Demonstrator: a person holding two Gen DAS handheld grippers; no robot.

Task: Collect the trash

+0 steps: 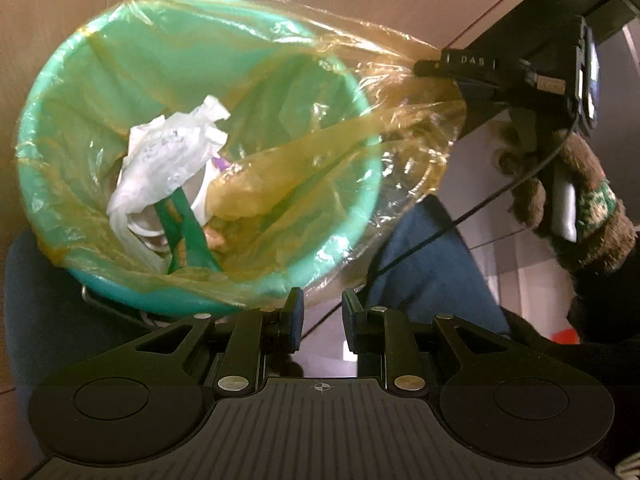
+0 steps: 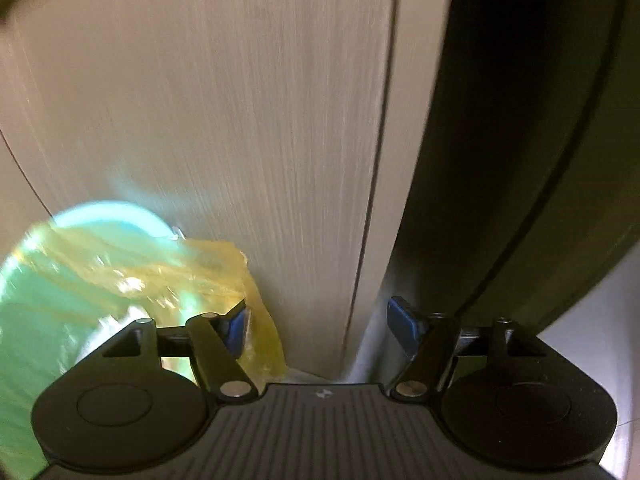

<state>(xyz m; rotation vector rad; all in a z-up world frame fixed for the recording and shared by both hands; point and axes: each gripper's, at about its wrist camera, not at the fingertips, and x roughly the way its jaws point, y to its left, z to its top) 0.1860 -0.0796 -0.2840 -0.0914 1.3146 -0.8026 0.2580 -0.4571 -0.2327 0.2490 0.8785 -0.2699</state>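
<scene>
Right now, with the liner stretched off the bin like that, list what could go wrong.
1. The yellow liner is stretched thin toward the right gripper; it may tear.
2. The right gripper's jaws stand apart in its own view, with only the liner's edge by one pad, so the liner may slip free.
3. The teal bin, holding crumpled paper, could tip.

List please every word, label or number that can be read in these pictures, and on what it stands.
"DAS": raised letters on the black finger of the right gripper, seen in the left wrist view.
Handwriting on the crumpled white paper in the green bin: too blurred to read.
Right wrist view: no text.
</scene>
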